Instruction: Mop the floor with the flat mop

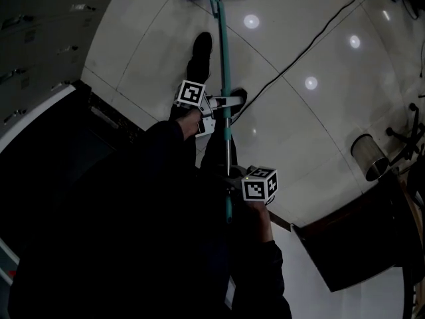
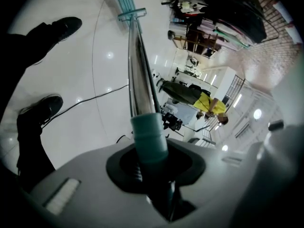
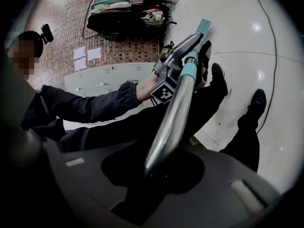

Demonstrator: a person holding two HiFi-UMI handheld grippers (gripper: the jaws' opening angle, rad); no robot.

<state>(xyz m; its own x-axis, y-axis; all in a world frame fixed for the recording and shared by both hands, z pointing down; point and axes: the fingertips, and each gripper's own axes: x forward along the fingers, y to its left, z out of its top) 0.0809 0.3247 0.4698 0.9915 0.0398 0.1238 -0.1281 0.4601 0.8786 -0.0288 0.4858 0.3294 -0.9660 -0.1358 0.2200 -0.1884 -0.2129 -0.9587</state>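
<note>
A: Where is the flat mop with the teal head and the teal-and-silver pole [image 1: 222,58]?
B: Its head lies flat on the glossy white tiled floor [image 1: 299,125], in front of the person's black shoes [image 1: 201,46]. The pole slopes up toward the person.
A: And the claws?
B: The left claw [image 2: 150,161] is clamped on the pole at its teal collar. The right claw [image 3: 156,167] is clamped higher, on the silver part. A black cable [image 1: 312,40] lies on the floor beside the mop.
</note>
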